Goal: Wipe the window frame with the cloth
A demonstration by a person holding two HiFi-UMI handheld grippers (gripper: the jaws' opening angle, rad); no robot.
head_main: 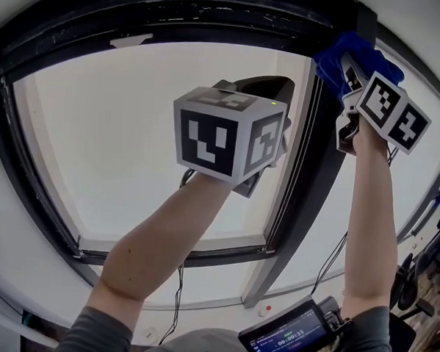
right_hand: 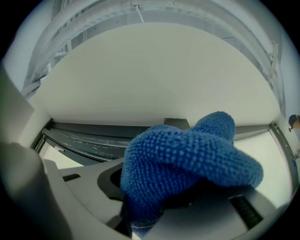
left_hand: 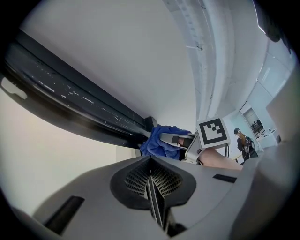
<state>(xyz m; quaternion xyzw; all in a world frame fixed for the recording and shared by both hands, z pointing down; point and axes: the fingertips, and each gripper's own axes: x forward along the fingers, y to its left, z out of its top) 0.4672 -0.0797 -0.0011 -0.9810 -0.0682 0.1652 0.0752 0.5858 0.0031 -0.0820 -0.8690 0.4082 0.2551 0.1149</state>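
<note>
Overhead, two claws and one blue cloth are seen against one dark window frame [head_main: 177, 18]. At centre left, the left claw [left_hand: 155, 199] is held before the pane, its jaws pressed together with nothing between them. At upper right, the cloth [head_main: 335, 60] is clamped in the right claw [head_main: 352, 77]. It is bunched, without a clear long axis, and pointed upward at the frame's top corner.
</note>
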